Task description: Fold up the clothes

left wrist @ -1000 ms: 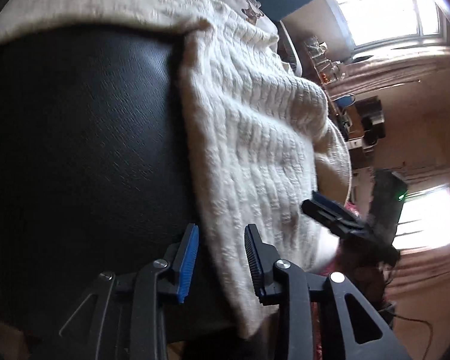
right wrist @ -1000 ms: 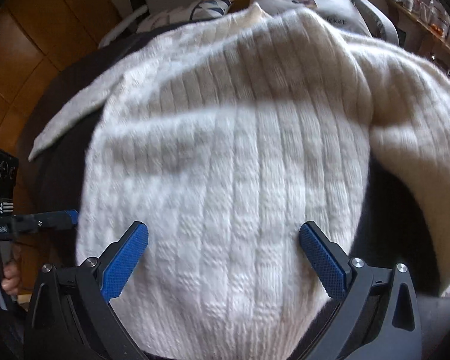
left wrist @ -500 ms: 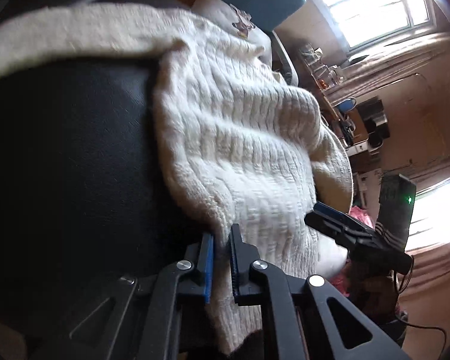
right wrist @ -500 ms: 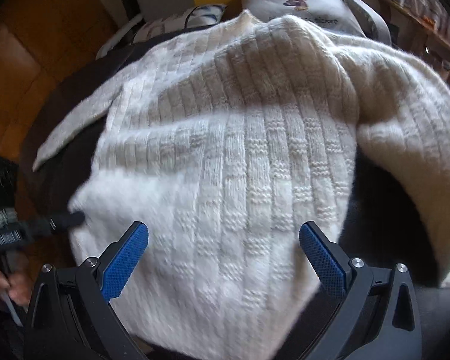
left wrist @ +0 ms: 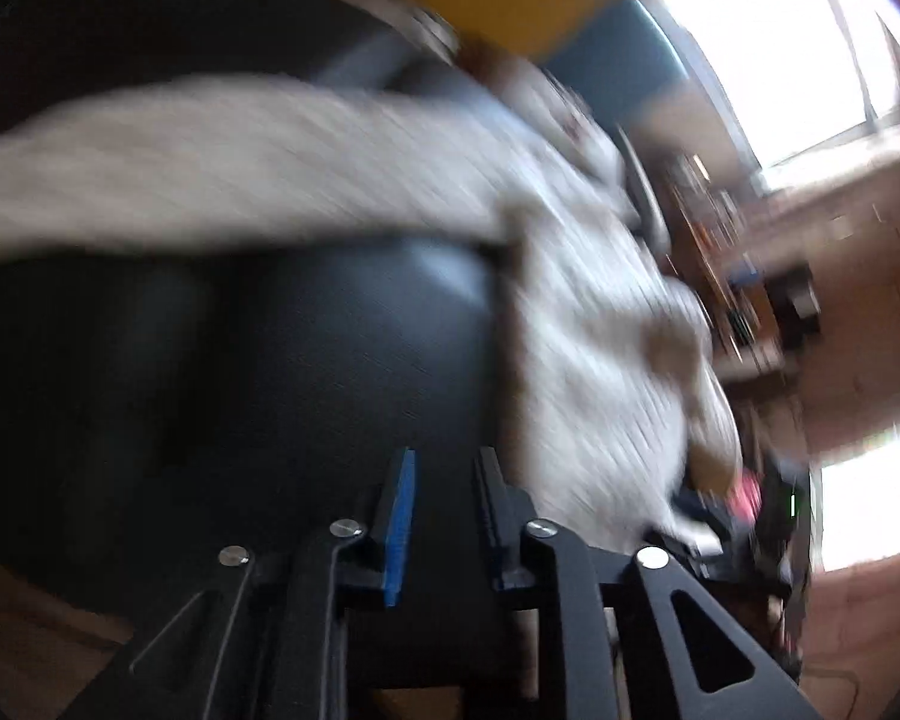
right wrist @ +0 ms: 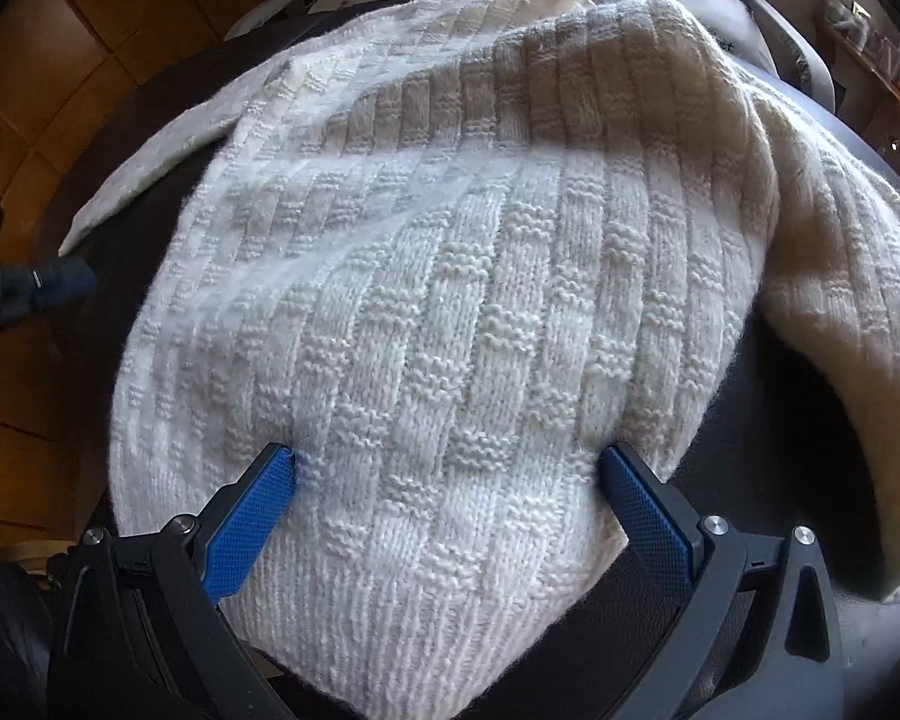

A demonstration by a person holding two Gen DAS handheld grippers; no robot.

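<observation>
Left gripper [left wrist: 444,516] fingers just reopened, off sweater [right wrist: 450,300]; right gripper [right wrist: 450,504] wide, tips touching knit

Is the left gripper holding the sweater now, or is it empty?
Empty. The left gripper shows only dark surface between its parted fingers; the sweater lies beside it.

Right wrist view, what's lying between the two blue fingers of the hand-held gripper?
The white knitted sweater. In the right wrist view its hem end fills the gap of the right hand-held gripper, whose jaws stand wide, fingertips dimpling the knit.
</observation>
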